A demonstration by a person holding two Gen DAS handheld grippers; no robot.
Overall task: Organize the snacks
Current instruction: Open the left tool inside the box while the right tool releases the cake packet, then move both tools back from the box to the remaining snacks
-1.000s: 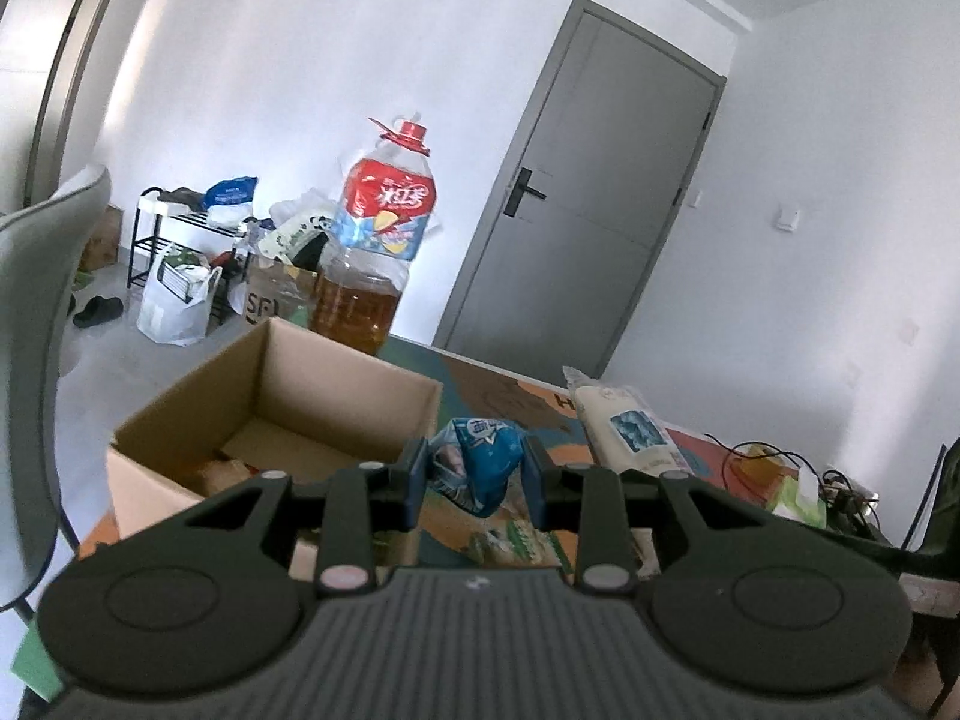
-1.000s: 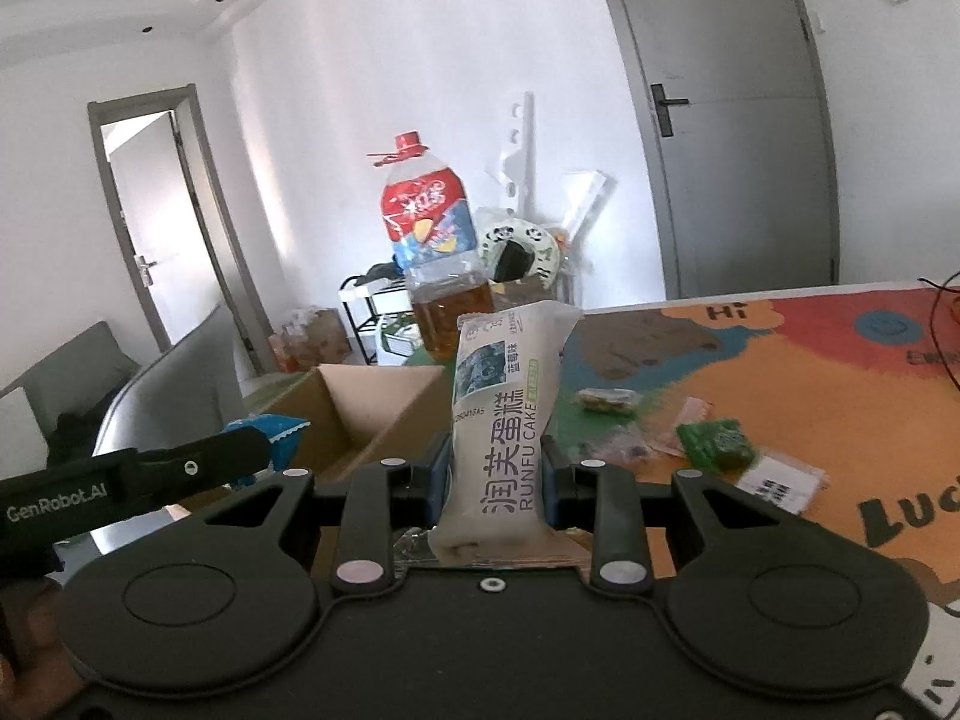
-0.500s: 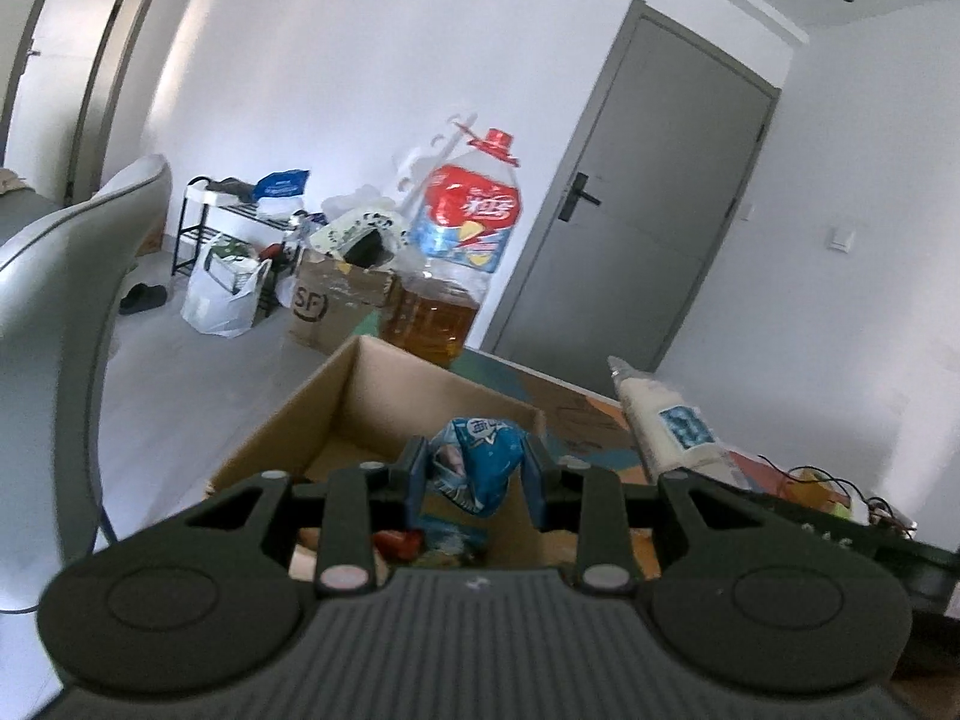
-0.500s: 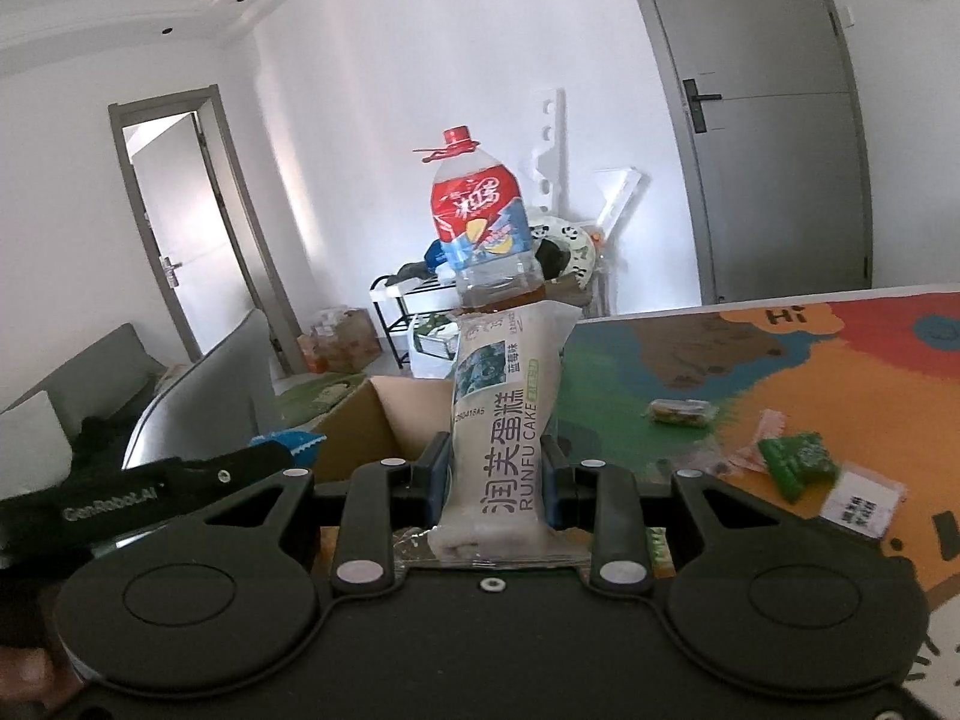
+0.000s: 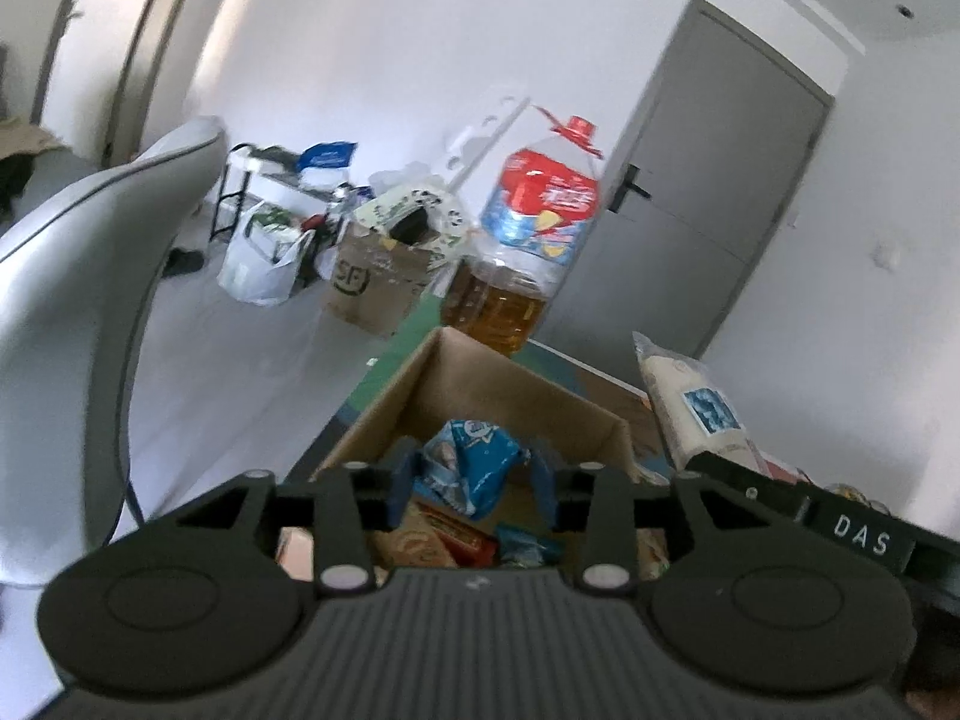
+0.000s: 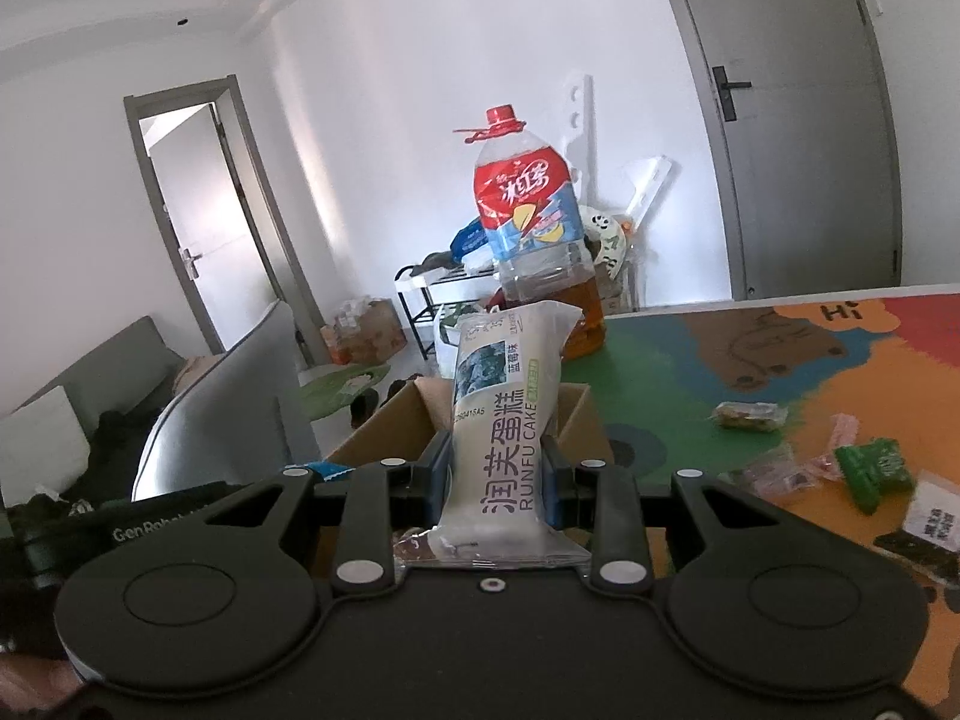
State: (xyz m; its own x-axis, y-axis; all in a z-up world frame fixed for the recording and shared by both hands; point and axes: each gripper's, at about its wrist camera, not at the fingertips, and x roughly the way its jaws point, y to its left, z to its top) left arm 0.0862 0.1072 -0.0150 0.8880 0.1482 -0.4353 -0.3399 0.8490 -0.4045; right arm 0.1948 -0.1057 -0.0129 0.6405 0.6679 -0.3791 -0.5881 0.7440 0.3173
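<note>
Step in hand: loading snacks into the cardboard box (image 5: 528, 396); both grippers carry one item each.

Left gripper (image 5: 471, 486): fingers pinch a blue snack bag (image 5: 471, 468), crumpled, no clear long axis. It hangs over the open box, above packets already lying inside. Next move, as judged: spread the fingers and let the bag drop among them.

Right gripper (image 6: 498, 480): fingers pinch a white cake packet (image 6: 507, 420) near its lower end. Long axis runs up and away from the gripper, free end highest and leaning slightly right; printed face toward the camera. It sits in front of the box's near side, apparently not yet over the opening. Next move, as judged: carry it forward over the box and tip it flatter so its length fits inside.

Remaining: several small packets (image 6: 870, 471) lie loose on the tabletop (image 6: 690, 360), well apart from the box. A large bottle (image 6: 534, 240) stands behind the box.
</note>
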